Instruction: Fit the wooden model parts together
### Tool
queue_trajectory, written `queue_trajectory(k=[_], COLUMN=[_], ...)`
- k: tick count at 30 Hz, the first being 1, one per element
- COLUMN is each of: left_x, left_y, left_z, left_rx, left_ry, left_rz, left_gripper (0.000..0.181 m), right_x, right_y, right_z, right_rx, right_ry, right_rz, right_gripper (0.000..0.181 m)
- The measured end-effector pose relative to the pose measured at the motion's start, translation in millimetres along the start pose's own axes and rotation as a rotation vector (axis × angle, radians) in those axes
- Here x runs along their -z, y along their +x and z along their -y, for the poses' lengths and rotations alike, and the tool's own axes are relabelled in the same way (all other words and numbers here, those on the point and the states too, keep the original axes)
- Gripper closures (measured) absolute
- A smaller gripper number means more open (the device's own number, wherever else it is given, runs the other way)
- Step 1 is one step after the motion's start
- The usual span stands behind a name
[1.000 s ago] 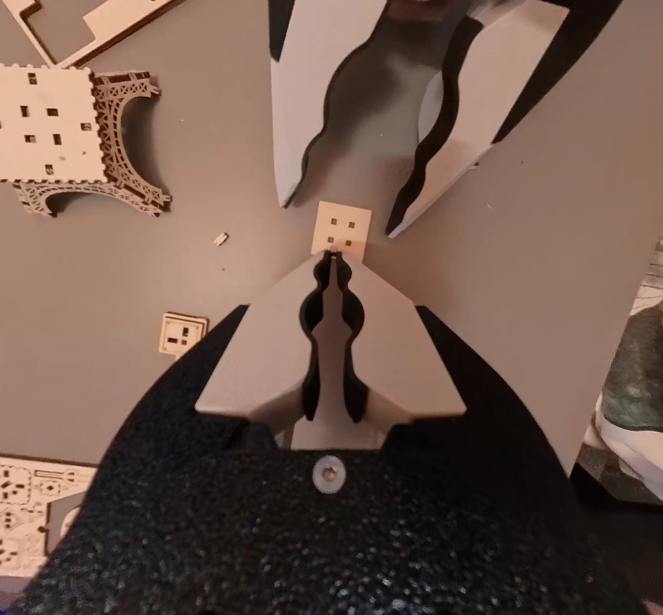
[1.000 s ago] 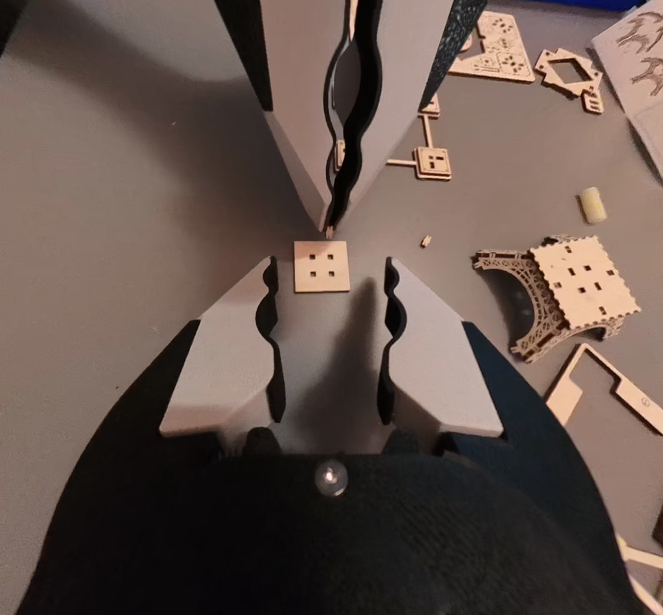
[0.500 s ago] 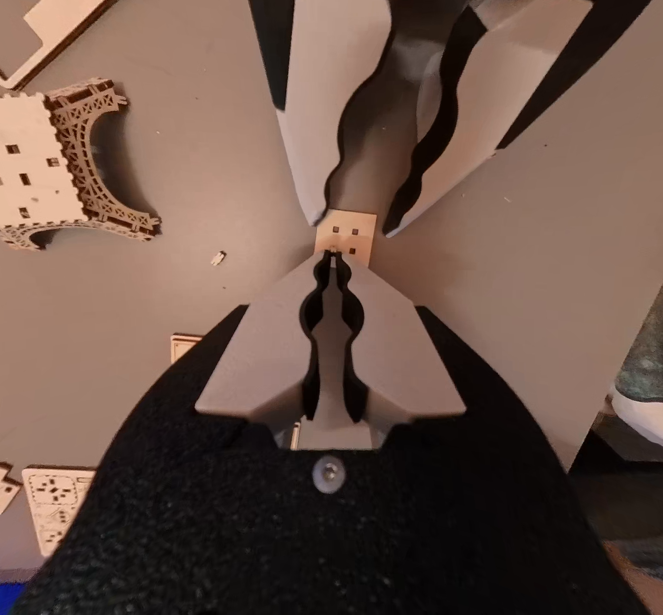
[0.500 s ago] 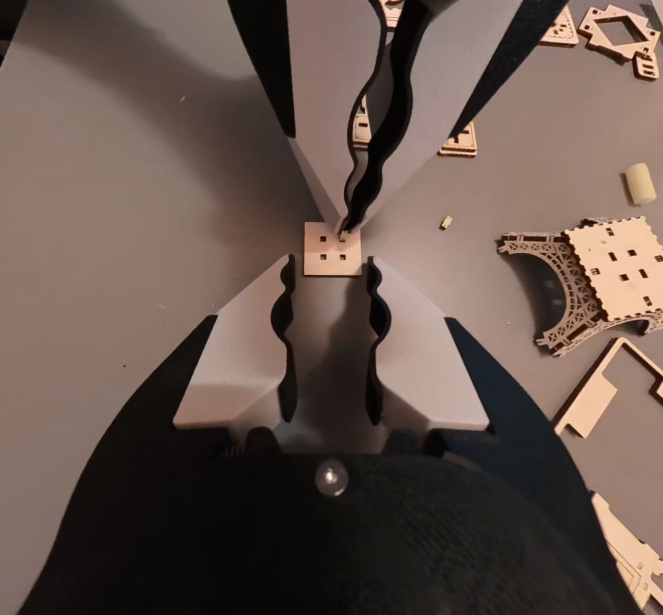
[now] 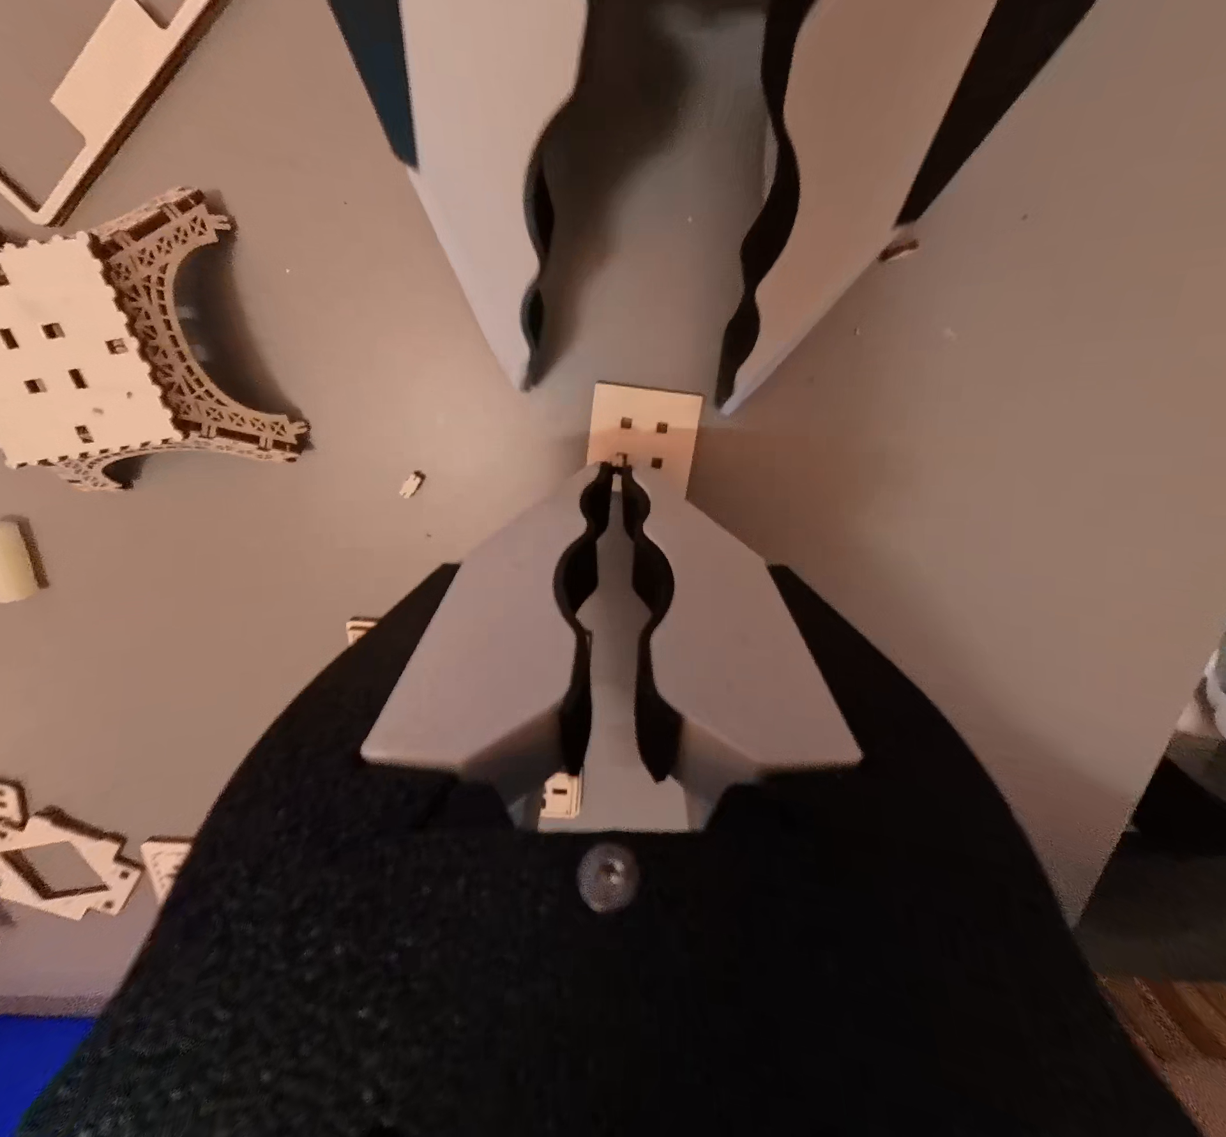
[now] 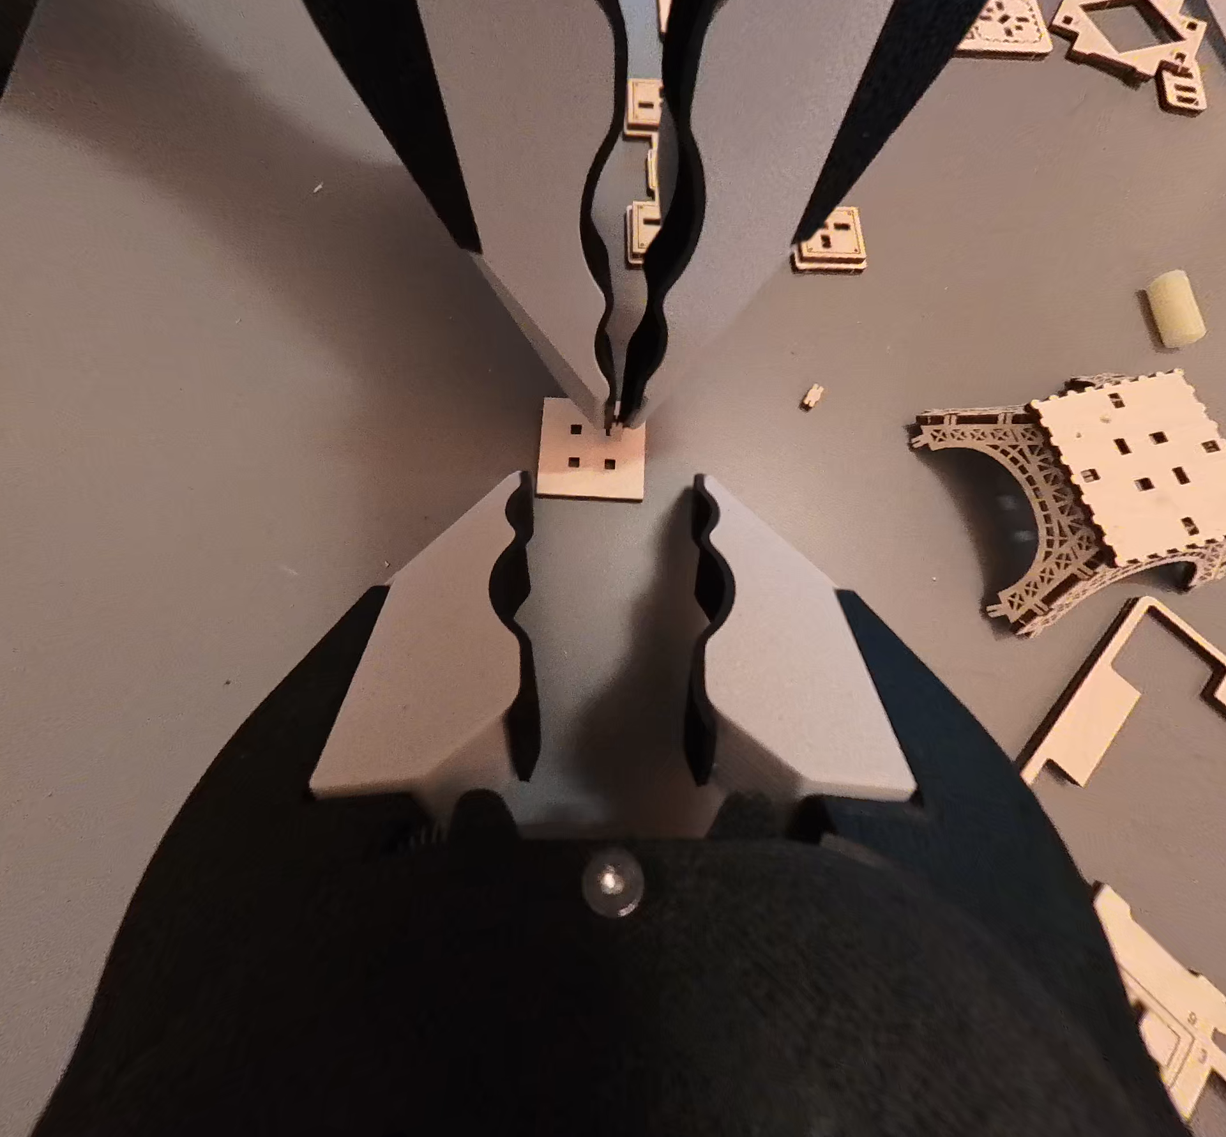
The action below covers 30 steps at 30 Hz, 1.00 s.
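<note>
Between its pinched-together fingertips, left gripper (image 5: 617, 467) clamps a tiny wooden peg (image 6: 614, 425), pressing it at one of four slots of the small square plate (image 6: 590, 458) lying flat on the grey table (image 6: 199, 441). Right gripper (image 6: 613, 484) hovers spread wide with nothing in it, tips just at plate's 6 o'clock edge. Arched tower base (image 6: 1088, 494) at 3 o'clock, loose peg (image 6: 811, 396) between.

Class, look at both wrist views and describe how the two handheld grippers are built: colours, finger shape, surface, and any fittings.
The left gripper and right gripper look alike. Each has a black, grainy-textured body that widens toward the camera, with a small shiny round screw head at its centre. Two pale grey wedge-shaped fingers taper to points, lined inside with black wavy pads. No cables or sleeves are visible.
</note>
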<state>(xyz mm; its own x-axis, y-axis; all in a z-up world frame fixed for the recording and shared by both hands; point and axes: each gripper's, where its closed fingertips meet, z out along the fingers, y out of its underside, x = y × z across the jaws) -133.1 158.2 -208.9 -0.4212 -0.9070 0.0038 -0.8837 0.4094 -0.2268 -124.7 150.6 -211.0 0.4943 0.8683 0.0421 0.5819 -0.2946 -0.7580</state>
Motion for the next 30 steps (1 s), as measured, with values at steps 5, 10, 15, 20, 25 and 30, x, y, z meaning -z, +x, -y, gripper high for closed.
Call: queue_trajectory(k=[5, 10, 15, 20, 25, 30], left_x=[-2, -2, -2, -3, -3, -3], left_y=[3, 2, -1, -1, -1, -1], left_z=[0, 1, 0, 1, 1, 0], left_rx=[-0.014, -0.019, -0.021, -0.025, -0.026, -0.044], left_ry=[-0.008, -0.022, -0.022, -0.005, 0.022, 0.017], left_rz=[0.0, 0.017, 0.042, 0.03, -0.003, -0.029], left_gripper=[0.181, 0.181, 0.18, 0.181, 0.181, 0.181], right_x=[6, 6, 6, 13, 20, 17], right_y=[5, 5, 3, -1, -16, -17], right_z=[-6, -6, -7, -11, 2, 8], right_rx=[-0.104, -0.091, -0.086, 0.03, 0.376, 0.58], right_ry=[-0.001, -0.005, -0.006, 0.004, 0.128, 0.113], right_rz=[0.012, -0.005, 0.01, 0.028, -0.021, -0.11], right_gripper=[0.122, 0.12, 0.116, 0.137, 0.164, 0.175])
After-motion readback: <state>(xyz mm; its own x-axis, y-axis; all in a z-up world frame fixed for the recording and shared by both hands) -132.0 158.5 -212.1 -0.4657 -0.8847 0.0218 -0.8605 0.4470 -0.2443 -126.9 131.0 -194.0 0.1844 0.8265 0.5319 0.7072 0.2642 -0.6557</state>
